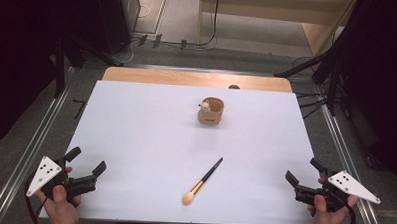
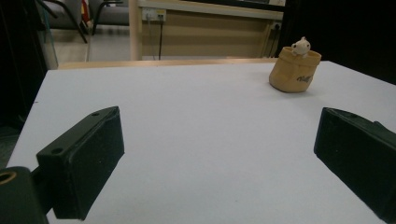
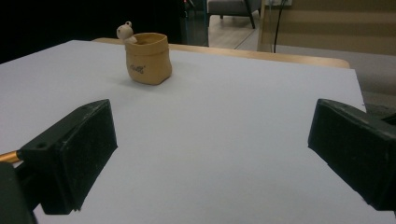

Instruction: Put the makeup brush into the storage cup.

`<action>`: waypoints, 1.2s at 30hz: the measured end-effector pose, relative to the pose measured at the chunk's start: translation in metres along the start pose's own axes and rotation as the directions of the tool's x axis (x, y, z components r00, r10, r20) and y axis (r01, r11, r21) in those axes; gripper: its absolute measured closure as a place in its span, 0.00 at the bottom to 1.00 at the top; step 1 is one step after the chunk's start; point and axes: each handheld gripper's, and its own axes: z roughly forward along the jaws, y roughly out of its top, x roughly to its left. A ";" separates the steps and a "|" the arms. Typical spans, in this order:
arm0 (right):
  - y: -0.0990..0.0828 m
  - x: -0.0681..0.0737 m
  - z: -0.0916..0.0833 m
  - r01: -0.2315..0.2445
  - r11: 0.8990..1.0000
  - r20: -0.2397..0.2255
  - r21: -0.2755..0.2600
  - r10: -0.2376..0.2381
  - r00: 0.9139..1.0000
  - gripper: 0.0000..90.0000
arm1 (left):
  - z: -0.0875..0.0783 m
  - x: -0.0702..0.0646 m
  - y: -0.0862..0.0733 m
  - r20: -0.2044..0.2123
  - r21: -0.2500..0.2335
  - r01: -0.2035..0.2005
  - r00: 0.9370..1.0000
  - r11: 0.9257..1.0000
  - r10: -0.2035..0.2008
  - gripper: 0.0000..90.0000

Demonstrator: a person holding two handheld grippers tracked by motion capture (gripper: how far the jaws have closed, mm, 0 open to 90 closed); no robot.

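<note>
Left gripper and right gripper, each hand-held, jaws spread wide apart.

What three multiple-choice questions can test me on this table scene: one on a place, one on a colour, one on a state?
1. Where does the brush lie?
A. inside the pot
B. on the white table, nearer the person than the pot
C. in a tool

2. What colour is the pot?
A. tan
B. blue
C. green

3. How is the left tool?
A. shut on the brush
B. open, holding nothing
C. shut on the pot

Answers: 1 B, it rests flat below the pot in the high view; 2 A, tan in every view; 3 B, its jaws stand wide apart.
</note>
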 end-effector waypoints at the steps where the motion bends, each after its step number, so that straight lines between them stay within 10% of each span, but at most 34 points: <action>1: 0.000 0.000 0.000 0.000 1.000 0.000 0.000 0.000 1.000 0.02 | 0.000 0.000 0.000 0.000 0.000 0.000 1.000 1.000 0.000 0.02; 19: 0.038 0.037 0.046 0.142 0.982 -0.199 0.122 -0.116 0.973 0.02 | 0.001 0.002 -0.002 -0.004 0.009 0.008 1.000 1.000 -0.008 0.02; 25: 0.052 0.056 0.067 0.221 0.962 -0.271 0.163 -0.172 0.947 0.01 | 0.000 0.002 -0.002 -0.002 0.007 0.008 1.000 1.000 -0.008 0.02; 36: 0.067 0.095 0.102 0.380 0.894 -0.389 0.238 -0.271 0.880 0.00 | -0.001 0.004 -0.001 -0.004 0.001 0.015 1.000 1.000 -0.015 0.02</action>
